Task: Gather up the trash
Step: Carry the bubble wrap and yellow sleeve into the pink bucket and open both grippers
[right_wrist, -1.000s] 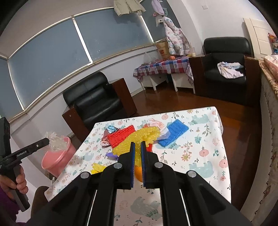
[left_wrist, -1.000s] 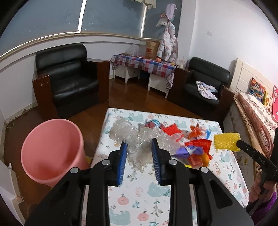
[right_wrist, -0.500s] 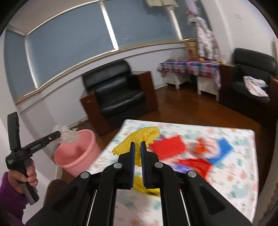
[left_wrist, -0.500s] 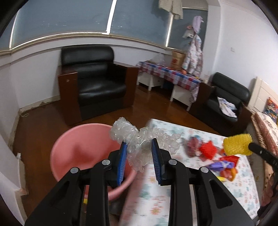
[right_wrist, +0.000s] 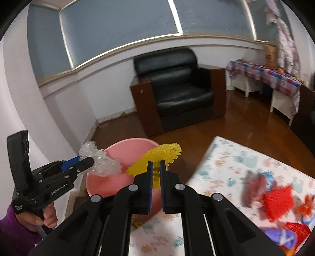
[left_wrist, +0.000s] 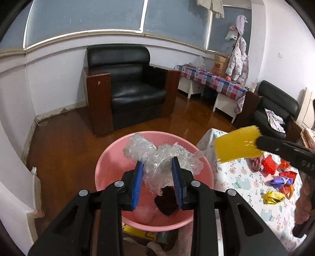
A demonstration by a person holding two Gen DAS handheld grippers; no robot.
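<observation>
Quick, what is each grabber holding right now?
Left gripper: shut on the clear bubble wrap, above the pink bin.
Right gripper: shut on the yellow foam net.

1. Straight ahead of the left gripper, a black leather armchair (left_wrist: 130,82) with brown wooden sides stands against the white wall (left_wrist: 57,78).
2. Above the armchair runs a band of blue-grey windows (left_wrist: 84,17) with pale frames.
3. The wooden floor (left_wrist: 67,137) is glossy reddish brown.
4. Ahead to the right stands a side table under a checked cloth (left_wrist: 214,80).
5. Further right is a second black armchair (left_wrist: 275,106).
</observation>
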